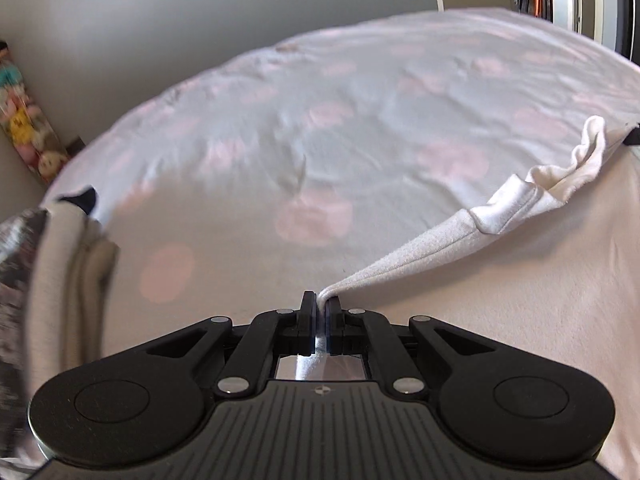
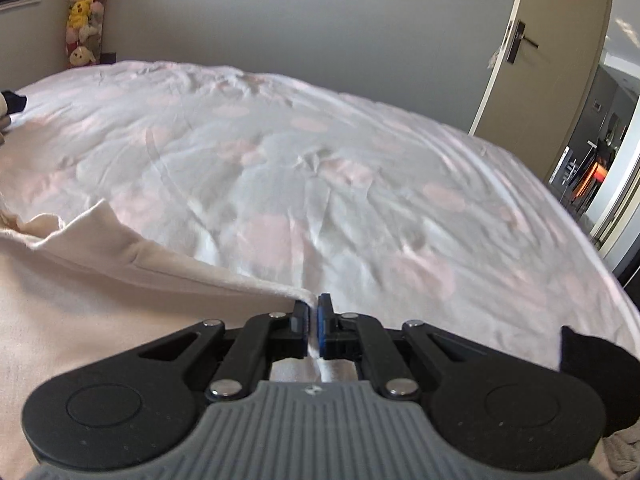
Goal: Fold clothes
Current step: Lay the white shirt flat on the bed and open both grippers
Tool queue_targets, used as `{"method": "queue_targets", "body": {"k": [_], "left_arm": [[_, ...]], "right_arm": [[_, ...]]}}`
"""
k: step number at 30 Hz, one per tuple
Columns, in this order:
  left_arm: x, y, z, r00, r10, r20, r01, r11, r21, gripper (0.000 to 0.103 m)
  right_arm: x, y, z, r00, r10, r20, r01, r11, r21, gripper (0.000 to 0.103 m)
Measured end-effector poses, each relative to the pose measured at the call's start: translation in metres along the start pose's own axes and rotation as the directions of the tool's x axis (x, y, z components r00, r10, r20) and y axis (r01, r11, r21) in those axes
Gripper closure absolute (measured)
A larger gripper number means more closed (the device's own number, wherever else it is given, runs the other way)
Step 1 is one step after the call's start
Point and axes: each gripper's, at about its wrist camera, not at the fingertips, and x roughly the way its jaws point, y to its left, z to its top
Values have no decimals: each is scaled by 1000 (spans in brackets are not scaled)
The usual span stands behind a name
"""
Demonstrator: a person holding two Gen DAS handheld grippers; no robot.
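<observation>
Left gripper (image 1: 321, 300) is clamped on a corner of the pale garment (image 1: 520, 280); cloth is pinched between the jaws and pokes through behind them; right gripper (image 2: 314, 304) is closed the same way on another corner of the garment (image 2: 100, 280), a strip of fabric showing in the gap.

Garment sits over the near side of the bed (image 1: 320, 120); top edge runs between my two grips; it sags and bunches midway, with a ribbed band (image 1: 504, 208) rucked up along it in the left view. I can't tell whether that band is a neckline or a hem; the lower part of the garment is out of frame in both views.

Progress, my read: one piece is held at two corners, edge lifted off the sheet; no crisp fold line visible anywhere on it; that fits either spreading it flat to start or carrying the edge over for a fold; the views don't settle which.

Far left there's a heap of other cloth (image 1: 68, 280), blurred; folded or waiting, can't say.

Left to do at minimum: get this piece down flat and squared.
</observation>
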Motion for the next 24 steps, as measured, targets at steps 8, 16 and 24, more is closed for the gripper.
{"method": "queue_targets", "body": {"k": [8, 16, 24], "left_arm": [[28, 7, -6, 1000, -27, -8, 26, 999, -29, 98], [4, 34, -8, 997, -66, -33, 59, 982, -181, 56], [-84, 56, -41, 998, -63, -5, 60, 972, -227, 53]], "right_arm": [[46, -5, -14, 993, 79, -90, -77, 997, 27, 96], [45, -37, -10, 974, 159, -161, -117, 963, 243, 31], [-43, -92, -36, 979, 155, -130, -84, 898, 433, 31]]}}
